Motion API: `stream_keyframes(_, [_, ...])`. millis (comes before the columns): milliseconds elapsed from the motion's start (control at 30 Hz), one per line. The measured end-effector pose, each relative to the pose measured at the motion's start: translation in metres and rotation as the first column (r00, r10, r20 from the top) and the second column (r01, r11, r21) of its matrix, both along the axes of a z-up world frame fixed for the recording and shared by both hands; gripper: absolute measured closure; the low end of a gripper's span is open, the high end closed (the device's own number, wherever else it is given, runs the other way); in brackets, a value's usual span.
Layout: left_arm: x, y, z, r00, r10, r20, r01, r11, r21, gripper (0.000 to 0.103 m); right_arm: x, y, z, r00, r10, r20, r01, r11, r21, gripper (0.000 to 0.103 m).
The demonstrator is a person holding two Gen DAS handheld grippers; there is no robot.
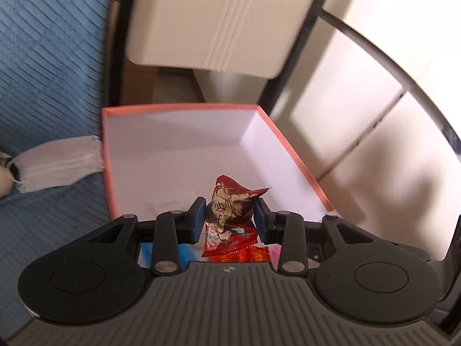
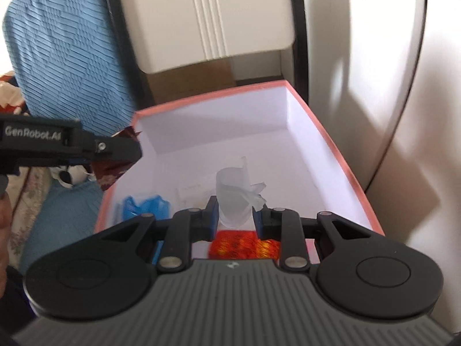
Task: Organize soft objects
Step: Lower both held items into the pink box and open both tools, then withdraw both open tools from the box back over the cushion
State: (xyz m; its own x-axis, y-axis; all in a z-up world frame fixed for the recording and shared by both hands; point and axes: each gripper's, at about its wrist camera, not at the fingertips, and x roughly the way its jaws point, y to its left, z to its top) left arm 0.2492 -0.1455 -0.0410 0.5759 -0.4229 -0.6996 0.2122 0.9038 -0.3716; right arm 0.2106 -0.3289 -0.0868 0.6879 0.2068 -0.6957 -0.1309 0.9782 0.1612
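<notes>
1. Red snack packet (image 1: 227,216) sits clamped between the left gripper (image 1: 229,216) pads, its long axis upright, above the box's near-left rim.
2. Right gripper (image 2: 234,212) pinches a translucent plastic wrap (image 2: 234,199) over the box's middle.
3. Pink-rimmed box (image 1: 291,150) lies just ahead and below both; the right is nearer its centre.
4. Beyond, left, a white face mask (image 1: 57,163) rests on blue bedding (image 1: 43,57).

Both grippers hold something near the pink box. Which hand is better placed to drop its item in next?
Probably the right: its gripper holds the translucent wrapper already above the pink box floor. The left gripper, clamping the red packet, is only at the rim.
</notes>
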Motion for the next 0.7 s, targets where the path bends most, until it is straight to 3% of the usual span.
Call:
stream_keyframes(333, [0.007,-0.028,-0.030,0.997,-0.048,-0.064,0.050,0.998,0.026,0.060,0.004,-0.017,-0.025,0.997,-0.049,-0.056,0.048,0.999,-0.016,0.072])
stream_keyframes(400, [0.009,-0.030,-0.031,0.995,-0.066,-0.079,0.070,0.997,0.044,0.056,0.005,-0.019,-0.026,0.997,-0.053,-0.060,0.052,0.999,-0.007,0.069])
stream_keyframes(467, [0.010,-0.032,-0.030,0.995,-0.050,-0.088,0.056,0.996,0.072,0.039,0.006,-0.021,-0.025,0.996,-0.054,-0.067,0.053,0.999,-0.002,0.067])
stream_keyframes(500, [0.010,-0.031,-0.029,0.996,-0.038,-0.083,0.044,0.996,0.075,0.037,0.005,-0.018,-0.024,0.996,-0.054,-0.068,0.054,0.999,-0.010,0.067])
stream_keyframes(633, [0.005,-0.022,-0.019,0.998,-0.029,-0.055,0.032,0.998,0.051,0.036,0.003,-0.018,-0.019,0.997,-0.054,-0.048,0.054,0.999,-0.008,0.056])
stream_keyframes(700, [-0.001,-0.015,-0.010,1.000,-0.017,-0.026,0.018,0.998,0.053,0.036,0.000,-0.017,-0.012,0.998,-0.059,-0.030,0.059,0.998,-0.009,0.055])
